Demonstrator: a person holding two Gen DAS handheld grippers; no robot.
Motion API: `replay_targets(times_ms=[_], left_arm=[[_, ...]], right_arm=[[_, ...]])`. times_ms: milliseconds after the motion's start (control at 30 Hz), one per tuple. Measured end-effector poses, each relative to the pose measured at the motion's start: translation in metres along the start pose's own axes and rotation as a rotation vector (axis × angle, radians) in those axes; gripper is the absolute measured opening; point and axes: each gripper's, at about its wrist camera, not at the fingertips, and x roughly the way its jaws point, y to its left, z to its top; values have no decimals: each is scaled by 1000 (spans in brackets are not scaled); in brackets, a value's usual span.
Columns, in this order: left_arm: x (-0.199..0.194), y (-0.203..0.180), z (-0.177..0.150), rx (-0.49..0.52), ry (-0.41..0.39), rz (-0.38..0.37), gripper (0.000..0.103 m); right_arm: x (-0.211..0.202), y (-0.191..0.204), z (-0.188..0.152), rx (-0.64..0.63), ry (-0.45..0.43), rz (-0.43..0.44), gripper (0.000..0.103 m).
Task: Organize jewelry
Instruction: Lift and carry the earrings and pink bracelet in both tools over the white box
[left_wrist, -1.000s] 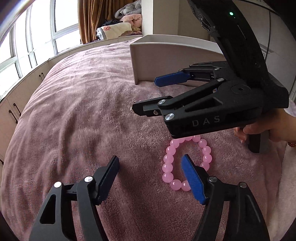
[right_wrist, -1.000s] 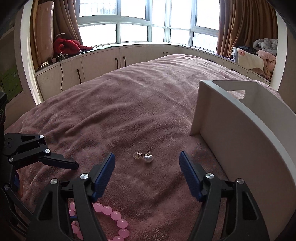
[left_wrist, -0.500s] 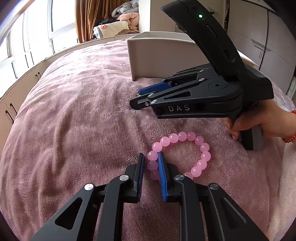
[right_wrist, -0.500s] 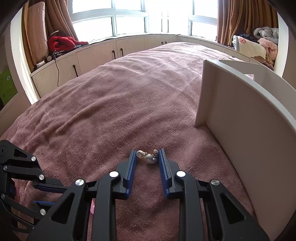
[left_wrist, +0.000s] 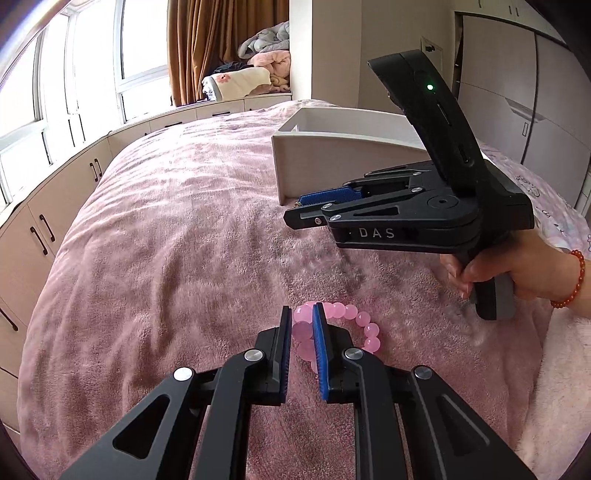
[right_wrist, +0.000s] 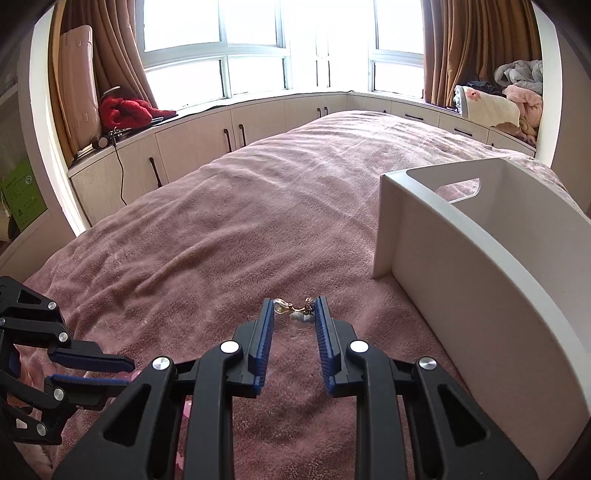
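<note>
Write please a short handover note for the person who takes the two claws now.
Left claw: shut on the pink round-bead bracelet, just above the pink fleece blanket.
Right claw: shut on the small pearl earring with gold clip.
White open-top wooden box: stands right of the earring; nothing visible inside.
Done: both pieces gripped.
Left: carry each into the box, release.

The right claw (right_wrist: 293, 314) pinches a pearl earring (right_wrist: 298, 314) beside the white box (right_wrist: 480, 295).

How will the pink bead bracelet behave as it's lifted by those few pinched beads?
Pink bead bracelet: strung round beads, so it likely drapes limply from the left gripper. The glossy beads may slip or roll between the pads. Probably light, being small.
</note>
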Motion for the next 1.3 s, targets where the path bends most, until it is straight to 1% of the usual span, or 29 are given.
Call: replay_targets(times_ms=[200,400,533,700,833,1067,1200,1300], left_arm=[[-17,11,6,-42,-26,50,16],[-34,12,20,-37,-47,95,16],[-47,8,35,-11,-62,120,16],[-60,4,65,11,-95,147,16],[-70,-1,96,19,-134,133,17],[-72,-24,154,66,-192,109,17],[-64,-34,182,58,-209,82,17],[-51,-46,200,62,-210,65,17]], right_arm=[[-35,-2,7,18,-78,-7,23],[-77,-6,15,41,-173,-24,23],[-105,-12,19,61,-236,-40,23],[-134,-24,22,86,-305,-72,23],[-153,-37,22,126,-347,-78,23],[-184,-63,18,188,-414,-119,23],[-196,-77,17,242,-421,-148,23],[-202,-85,14,254,-420,-205,23]])
